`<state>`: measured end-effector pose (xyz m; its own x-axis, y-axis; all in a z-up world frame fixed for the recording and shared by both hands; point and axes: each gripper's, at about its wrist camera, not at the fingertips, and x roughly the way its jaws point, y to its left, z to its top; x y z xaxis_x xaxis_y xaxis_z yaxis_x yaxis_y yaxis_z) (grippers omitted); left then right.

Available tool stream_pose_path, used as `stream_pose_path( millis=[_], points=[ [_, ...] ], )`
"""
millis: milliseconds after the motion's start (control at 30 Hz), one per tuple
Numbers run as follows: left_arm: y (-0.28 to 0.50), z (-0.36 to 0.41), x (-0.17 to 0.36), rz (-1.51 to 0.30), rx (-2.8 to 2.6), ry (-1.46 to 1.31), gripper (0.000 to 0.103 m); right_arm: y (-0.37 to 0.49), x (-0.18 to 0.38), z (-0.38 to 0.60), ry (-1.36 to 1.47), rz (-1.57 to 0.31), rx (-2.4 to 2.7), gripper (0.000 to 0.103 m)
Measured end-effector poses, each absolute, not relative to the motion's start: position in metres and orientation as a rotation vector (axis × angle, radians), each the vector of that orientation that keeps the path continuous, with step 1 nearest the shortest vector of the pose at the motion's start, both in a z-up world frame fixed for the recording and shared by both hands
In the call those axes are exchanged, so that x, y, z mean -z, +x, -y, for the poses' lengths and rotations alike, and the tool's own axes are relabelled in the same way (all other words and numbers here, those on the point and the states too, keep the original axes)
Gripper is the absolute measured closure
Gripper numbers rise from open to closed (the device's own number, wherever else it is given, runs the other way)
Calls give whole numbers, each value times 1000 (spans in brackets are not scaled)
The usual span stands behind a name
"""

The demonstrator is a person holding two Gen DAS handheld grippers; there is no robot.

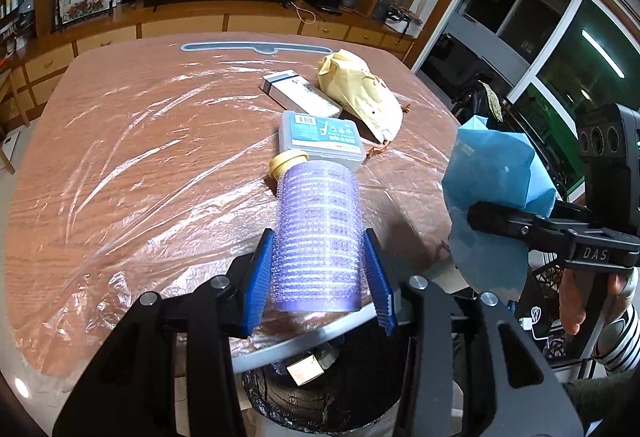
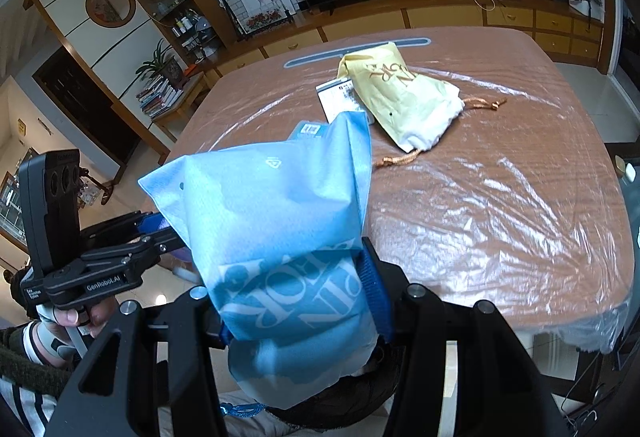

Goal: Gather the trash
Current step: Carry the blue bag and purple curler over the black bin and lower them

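My left gripper (image 1: pixel 319 261) is shut on a purple bristled hair roller (image 1: pixel 318 221) with a yellow end cap, its blue pads pressing both sides. The roller hangs over the near table edge, above a bin with a black liner (image 1: pixel 320 401). My right gripper (image 2: pixel 292 277) is shut on a light-blue drawstring bag (image 2: pixel 272 205) with white lettering, also over the bin's dark liner (image 2: pixel 340 397). The left wrist view shows that blue bag (image 1: pixel 492 189) at the right, in the right gripper (image 1: pixel 500 225). In the right wrist view, the left gripper (image 2: pixel 160 233) is at the left, its load hidden by the bag.
A round table (image 1: pixel 140 157) under clear plastic film holds a yellow cloth bag (image 1: pixel 360 93), a white-and-silver box (image 1: pixel 296 95) and a plastic case with a teal label (image 1: pixel 320 137). The same bag (image 2: pixel 404 93) and box (image 2: pixel 338 101) lie far in the right view. A hand (image 1: pixel 576 297) grips the right handle.
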<state>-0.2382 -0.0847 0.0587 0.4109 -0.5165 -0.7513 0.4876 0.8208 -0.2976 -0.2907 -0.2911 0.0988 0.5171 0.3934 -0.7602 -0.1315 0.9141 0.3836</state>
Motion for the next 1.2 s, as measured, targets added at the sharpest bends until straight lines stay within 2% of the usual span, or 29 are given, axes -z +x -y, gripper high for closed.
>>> stream_pose_path(
  millis=[1200],
  points=[
    [-302, 92, -45, -1003, 797, 149, 58, -348, -80, 265, 207, -1089, -405, 53]
  ],
)
